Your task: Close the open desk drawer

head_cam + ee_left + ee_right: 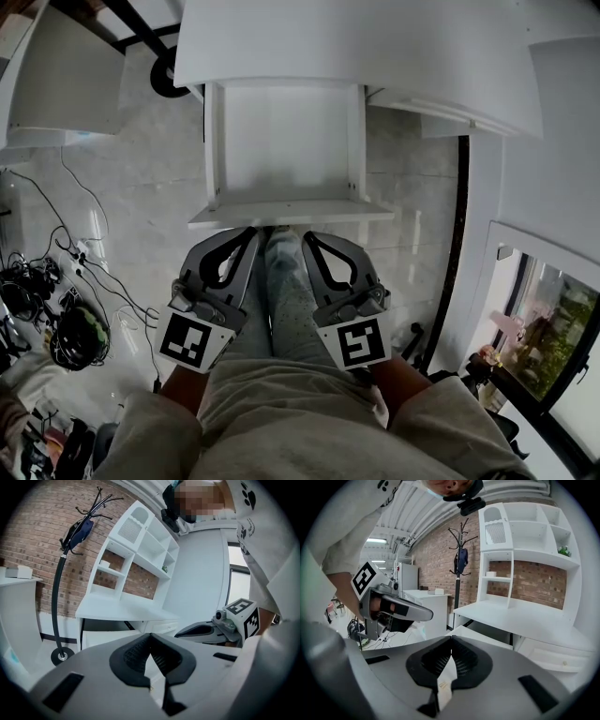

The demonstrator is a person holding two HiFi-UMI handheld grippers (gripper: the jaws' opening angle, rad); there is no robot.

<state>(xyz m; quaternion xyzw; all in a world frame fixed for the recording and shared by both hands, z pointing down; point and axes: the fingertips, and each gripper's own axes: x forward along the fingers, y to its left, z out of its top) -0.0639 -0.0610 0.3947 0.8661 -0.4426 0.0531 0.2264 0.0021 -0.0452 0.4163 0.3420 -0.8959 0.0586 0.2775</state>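
Drawer [291,214] sticks out just past the left tool [251,232] and right tool [309,236], both pinched together empty, equally near its front.

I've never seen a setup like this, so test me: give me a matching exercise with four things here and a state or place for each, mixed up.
1 desk drawer
2 coat stand
3 cables
4 left hand-held gripper

A jaws shut, nothing between
B lying on the floor
C pulled out, open
D standing before the brick wall

Pairs: 1-C, 2-D, 3-B, 4-A.
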